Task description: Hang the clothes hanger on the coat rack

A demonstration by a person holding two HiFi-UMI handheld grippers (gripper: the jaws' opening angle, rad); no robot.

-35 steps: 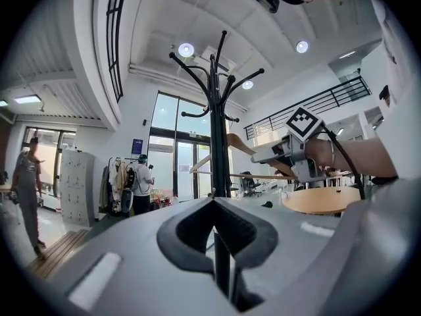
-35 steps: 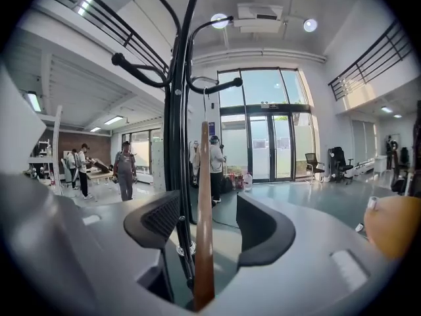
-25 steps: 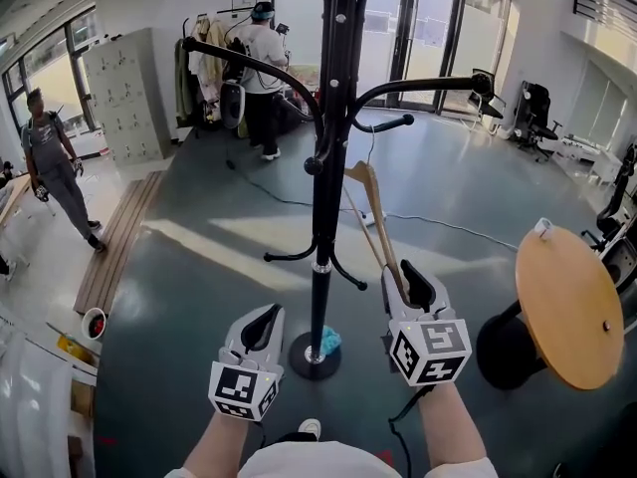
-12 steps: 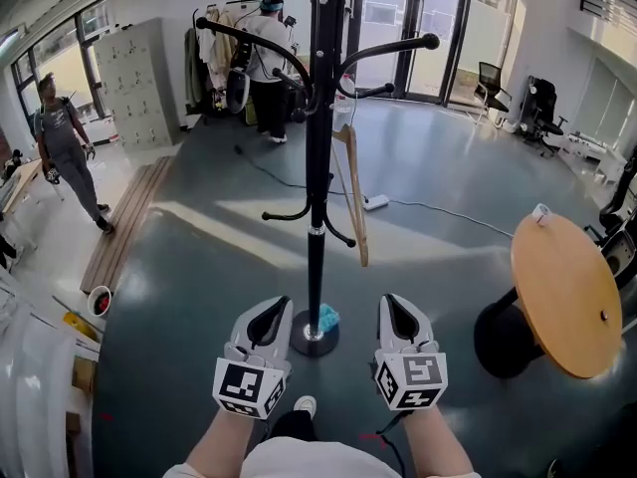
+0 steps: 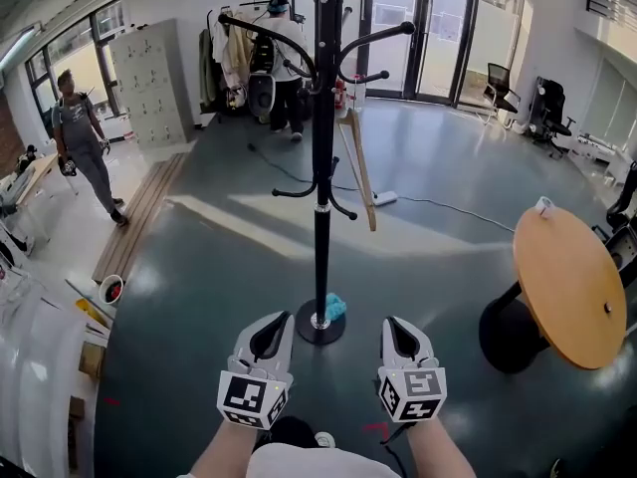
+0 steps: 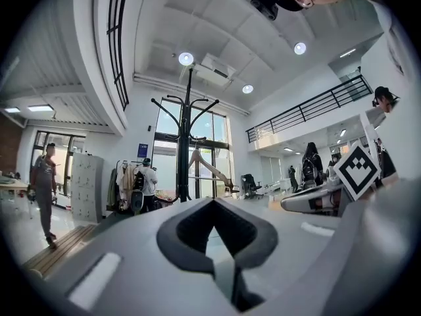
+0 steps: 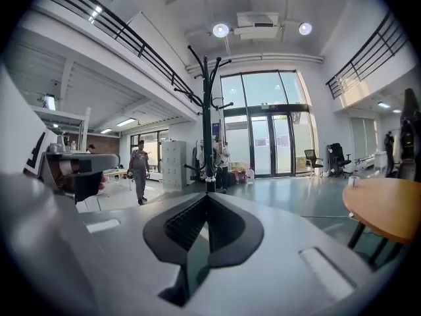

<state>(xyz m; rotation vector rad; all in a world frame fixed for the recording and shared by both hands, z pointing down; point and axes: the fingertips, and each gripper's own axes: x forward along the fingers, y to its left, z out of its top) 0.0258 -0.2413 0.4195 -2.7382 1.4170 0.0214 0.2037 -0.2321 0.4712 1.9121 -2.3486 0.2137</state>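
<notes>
**Hanger up on the rack, both grippers empty and low**

Head view first: the black coat rack [image 5: 321, 167] stands dead centre on the dark floor. There's the wooden clothes hanger [image 5: 360, 172], hung from one of the arms on the rack's right side and dangling just beside the pole, clear of both grippers. Down at the bottom edge, the left gripper [image 5: 282, 317] and the right gripper [image 5: 390, 320] sit side by side, either side of the rack's round base [image 5: 318, 329] and short of it. A small blue object [image 5: 335, 308] lies against that base. Off to the right is a round wooden table [image 5: 572, 287]. On the left a person [image 5: 85, 147] crosses the lighter floor, near grey lockers [image 5: 149, 83].

Over to the left gripper view: the left gripper [image 6: 212, 201] has its jaws closed tip to tip with nothing between them. Beyond them rises the coat rack [image 6: 185, 143], with the clothes hanger [image 6: 212, 168] hanging off its right side.

Right gripper view now: the right gripper [image 7: 208, 196] is closed as well, tips together and holding nothing. The coat rack [image 7: 207, 110] stands straight ahead, and the table [image 7: 385, 209] edges in from the right.
</notes>
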